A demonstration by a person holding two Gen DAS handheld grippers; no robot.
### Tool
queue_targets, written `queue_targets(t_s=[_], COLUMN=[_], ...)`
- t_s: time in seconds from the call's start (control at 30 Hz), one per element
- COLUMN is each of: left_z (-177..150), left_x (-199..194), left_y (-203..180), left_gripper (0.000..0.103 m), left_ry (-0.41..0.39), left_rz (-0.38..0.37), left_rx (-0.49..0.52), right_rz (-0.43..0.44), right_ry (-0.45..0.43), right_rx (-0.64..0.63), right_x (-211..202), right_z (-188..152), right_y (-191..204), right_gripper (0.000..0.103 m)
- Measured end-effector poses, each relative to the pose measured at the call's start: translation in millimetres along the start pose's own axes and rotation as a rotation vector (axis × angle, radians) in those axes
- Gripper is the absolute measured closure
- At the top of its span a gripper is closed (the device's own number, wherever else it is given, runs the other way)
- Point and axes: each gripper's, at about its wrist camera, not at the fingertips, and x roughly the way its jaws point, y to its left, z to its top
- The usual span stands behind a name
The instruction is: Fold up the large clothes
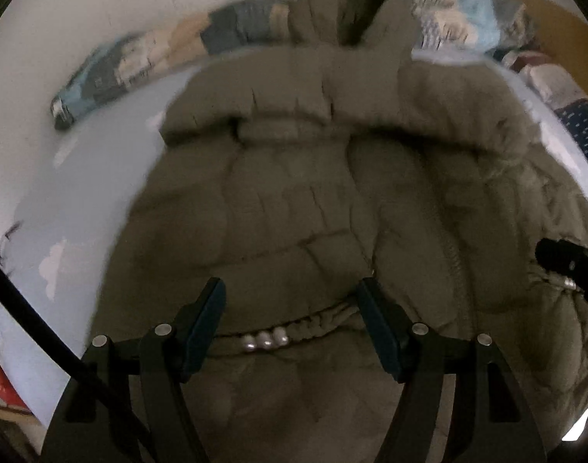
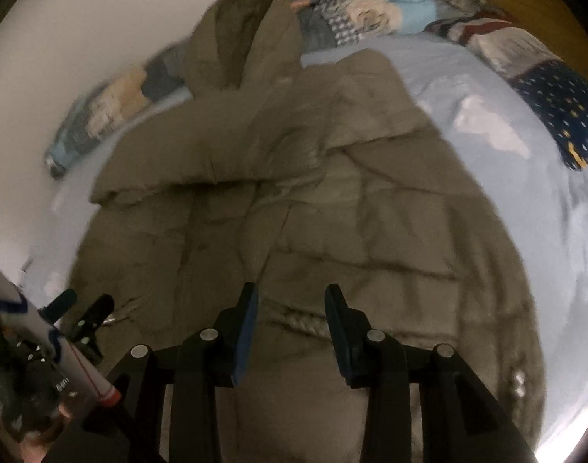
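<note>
Both grippers, left [image 1: 290,308] and right [image 2: 292,308], are hovering spread and empty over the olive hooded puffer coat [image 1: 294,212] (probably sleeves folded in).

Both grippers [image 1: 292,310] [image 2: 292,308] apparently agape, empty.

— How's the feed on my end looking to you? I find both views dim, the olive coat [image 1: 294,212] nearly flat brown.

— Same here. The pale bedsheet [image 2: 487,146] and the wall catch the most light. Motion blur smears the folded blankets [image 1: 147,61] at the far edge.

— My fisheye bends everything toward black corners, and I see a white glare spot at the lower right rim of both views.

— The left claw [image 1: 290,301] stays fairly sharp.
</note>
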Motion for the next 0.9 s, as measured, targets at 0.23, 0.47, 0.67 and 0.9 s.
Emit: queue_targets(t_s=[0.23,0.47,0.67,0.9], left_z=[8.7,19.7,20.1,18.5], left_x=[13.3,5.0,9.5,7.7], left_y=[0.2,17.9,29.8,30.8], left_gripper=[0.025,0.025,0.025,0.025], left_ry=[0.053,0.024,0.037,-0.002], left_rz=[-0.013,-0.001,0.006,0.025], left_rx=[-0.036,-0.130,-0.163,-0.133], right_rz=[-0.055,-0.030,-0.081,-0.136], right_ry=[0.090,-0.107,-0.159,-0.024], right_rx=[-0.027,-0.024,0.004,-0.052], right_x=[42.8,7.3,33.0,91.9], right_z=[-2.7,32.4,78.9,91.0], right_y=[10.6,21.2,19.0,6.8], right_gripper=[0.060,0.060,0.060,0.059])
